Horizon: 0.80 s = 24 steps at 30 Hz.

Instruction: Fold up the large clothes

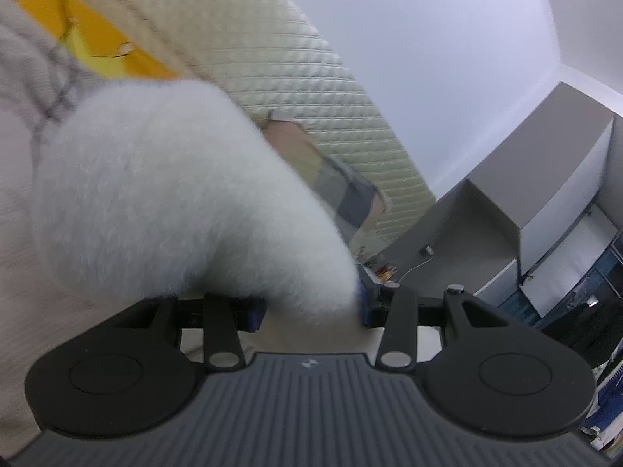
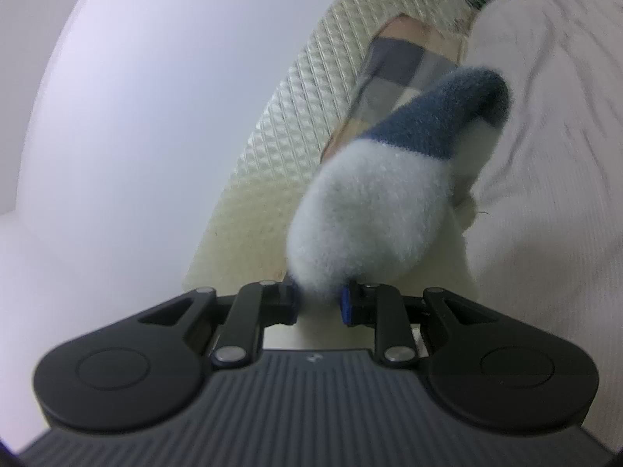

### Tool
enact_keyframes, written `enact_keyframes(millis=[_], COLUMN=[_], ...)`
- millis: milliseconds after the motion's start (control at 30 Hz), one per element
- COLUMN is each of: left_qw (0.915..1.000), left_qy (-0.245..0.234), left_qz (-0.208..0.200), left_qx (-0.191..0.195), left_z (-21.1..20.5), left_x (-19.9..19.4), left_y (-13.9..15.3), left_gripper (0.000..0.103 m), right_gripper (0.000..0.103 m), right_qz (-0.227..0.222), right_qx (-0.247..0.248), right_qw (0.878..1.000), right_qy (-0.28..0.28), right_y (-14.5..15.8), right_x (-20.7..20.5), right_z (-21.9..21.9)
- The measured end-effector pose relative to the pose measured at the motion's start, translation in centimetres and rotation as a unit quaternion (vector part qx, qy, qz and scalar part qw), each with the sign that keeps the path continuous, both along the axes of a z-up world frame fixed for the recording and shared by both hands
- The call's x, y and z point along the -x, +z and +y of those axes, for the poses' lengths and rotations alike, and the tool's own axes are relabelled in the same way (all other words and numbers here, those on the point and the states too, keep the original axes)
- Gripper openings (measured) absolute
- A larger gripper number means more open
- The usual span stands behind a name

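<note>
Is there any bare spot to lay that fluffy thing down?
Hardly. The beige bedding beside the quilted mattress looks bare. Ahead it is crowded: the checked cloth, and fluffy white garment fills both grippers.

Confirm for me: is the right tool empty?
No. The right tool is clamped on fluffy white fleece fabric with a dark blue band.

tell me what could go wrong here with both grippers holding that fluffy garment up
1. The right gripper pinches only a narrow tuft of the fluffy white garment, so the pile could slide out of the pads under the garment's weight.
2. The left gripper grips a much thicker bunch, so the two holds are uneven and the fold may come out skewed.
3. The fleece fills both views, hiding the edges and making alignment hard to judge.
</note>
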State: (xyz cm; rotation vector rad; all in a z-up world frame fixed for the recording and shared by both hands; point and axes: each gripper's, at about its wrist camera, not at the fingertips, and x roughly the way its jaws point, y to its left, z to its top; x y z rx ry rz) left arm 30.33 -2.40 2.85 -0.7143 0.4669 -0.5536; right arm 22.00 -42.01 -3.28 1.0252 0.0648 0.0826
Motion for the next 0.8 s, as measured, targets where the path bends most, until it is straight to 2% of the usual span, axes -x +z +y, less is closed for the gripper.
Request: enact_keyframes(millis=[133, 267, 367, 467, 533, 600, 700, 800], left_qw=[0.9997, 0.9995, 0.9990, 0.9972, 0.9943, 0.9915, 0.9940, 0.9919], left_qy=[-0.015, -0.028, -0.037, -0.057, -0.065, -0.060, -0.065, -0.081], left_qz=[-0.014, -0.011, -0.008, 0.008, 0.019, 0.037, 0.028, 0.018], left_qx=[-0.010, -0.010, -0.025, -0.049, -0.082, -0.109, -0.084, -0.096], left_z=[-5.8, -11.1, -14.8, -17.7, -18.8, -19.1, -17.5, -16.8], left_x=[-5.0, -9.7, -13.6, -16.7, -18.1, -19.1, -19.3, -19.0], left_y=[0.5, -0.7, -2.7, -6.0, -9.1, -12.0, -15.1, -16.8], left_gripper=[0.049, 0.049, 0.049, 0.049, 0.049, 0.049, 0.049, 0.051], right_gripper=[0.024, 0.024, 0.023, 0.023, 0.023, 0.023, 0.023, 0.023], right_qz=[0.003, 0.001, 0.007, 0.025, 0.060, 0.083, 0.074, 0.084], right_qx=[0.024, 0.043, 0.063, 0.056, 0.027, 0.033, 0.064, 0.053], right_qw=[1.000, 0.998, 0.996, 0.996, 0.995, 0.994, 0.994, 0.994], right_qy=[-0.019, -0.042, -0.058, -0.071, -0.070, -0.057, -0.046, -0.042], right_y=[0.4, -0.1, -2.1, -5.8, -8.8, -10.8, -12.2, -13.1], right_x=[-2.7, -4.7, -6.0, -6.8, -7.2, -7.7, -7.2, -6.4], right_z=[-4.1, -8.3, -10.5, -12.2, -12.7, -12.4, -11.4, -11.1])
